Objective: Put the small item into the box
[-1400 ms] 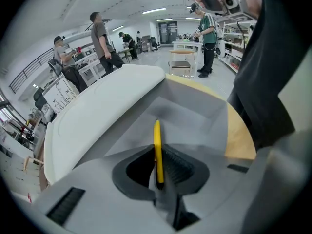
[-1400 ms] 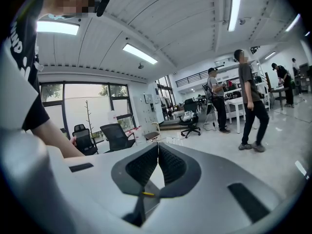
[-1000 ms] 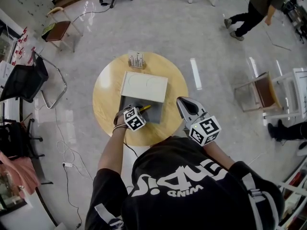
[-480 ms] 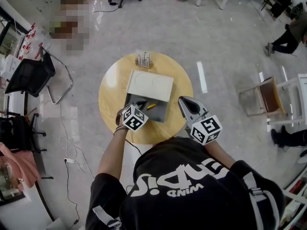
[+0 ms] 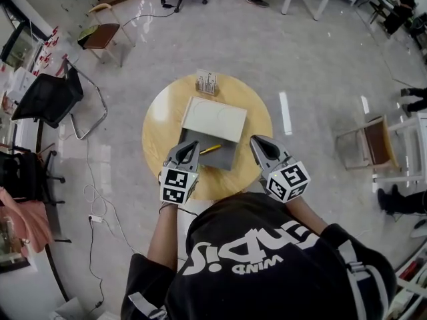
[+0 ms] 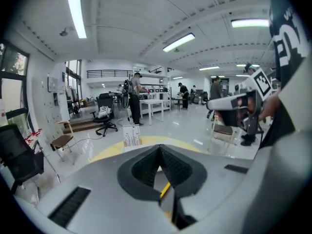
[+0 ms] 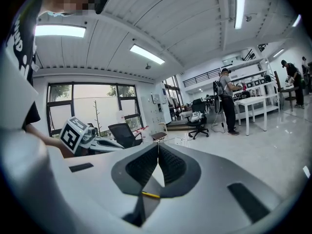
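Shows the small item (image 5: 211, 149), a slim yellow stick resembling a pencil, lying flat on the grey floor of the open box (image 5: 225, 160). Lies just beyond the tips of the left gripper (image 5: 188, 145), and ahead of and inward from the right gripper (image 5: 257, 141). Judged already placed, with neither gripper touching it.

Likely light, stiff and thin. Probably apt to roll or skid on the smooth floor, and unlikely to break under a mild pinch. For any hold, best taken near mid-length, with fingers set across the narrow axis and lowered almost to the floor of the box.

Left fingers (image 6: 143, 168): clenched tip to tip, grasping nothing. Small item visible only through the gap beneath the meeting tips, farther off and apart from both pads.

Right fingers (image 7: 172, 165): likewise pressed together at the tips and empty. Small item seen past them, lower down, untouched.

White lid (image 5: 215, 119) folded back beyond the box, farther from both sets of fingers. Small rack (image 5: 207, 83) of upright pieces at the far edge of the round desk (image 5: 157, 122), well apart from either gripper.
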Demonstrator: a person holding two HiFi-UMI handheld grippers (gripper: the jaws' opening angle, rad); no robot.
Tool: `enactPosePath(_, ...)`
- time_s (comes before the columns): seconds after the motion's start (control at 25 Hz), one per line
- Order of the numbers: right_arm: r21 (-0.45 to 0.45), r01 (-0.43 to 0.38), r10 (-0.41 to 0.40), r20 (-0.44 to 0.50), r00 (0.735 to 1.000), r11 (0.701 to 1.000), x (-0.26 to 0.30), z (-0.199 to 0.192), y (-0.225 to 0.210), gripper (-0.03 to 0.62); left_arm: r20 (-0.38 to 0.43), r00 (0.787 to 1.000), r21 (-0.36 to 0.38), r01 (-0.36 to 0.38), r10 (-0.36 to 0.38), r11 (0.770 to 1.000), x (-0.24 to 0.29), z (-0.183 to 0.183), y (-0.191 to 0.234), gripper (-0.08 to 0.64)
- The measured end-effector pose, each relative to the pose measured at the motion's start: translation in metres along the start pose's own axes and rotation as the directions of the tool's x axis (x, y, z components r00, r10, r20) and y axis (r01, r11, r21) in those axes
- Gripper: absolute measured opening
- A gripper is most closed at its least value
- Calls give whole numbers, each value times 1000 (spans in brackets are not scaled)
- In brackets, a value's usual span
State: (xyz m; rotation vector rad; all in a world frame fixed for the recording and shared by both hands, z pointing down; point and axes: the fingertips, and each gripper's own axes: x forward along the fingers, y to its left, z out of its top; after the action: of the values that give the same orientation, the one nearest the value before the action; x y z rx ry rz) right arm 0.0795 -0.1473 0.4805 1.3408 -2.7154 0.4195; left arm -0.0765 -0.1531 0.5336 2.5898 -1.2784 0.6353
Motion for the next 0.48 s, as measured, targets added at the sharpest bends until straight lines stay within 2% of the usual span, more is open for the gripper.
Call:
enactPosePath(0.24,-15,-27,27,4,1000,1000,5,3,12,4,121,987,-111,-89,102,990,-50,25,15,9)
enactPosePath(0.48,-38,-53,53,11,999,998,4,5,18,4,217,951,-198,-180,222,964,-90,24,26,9)
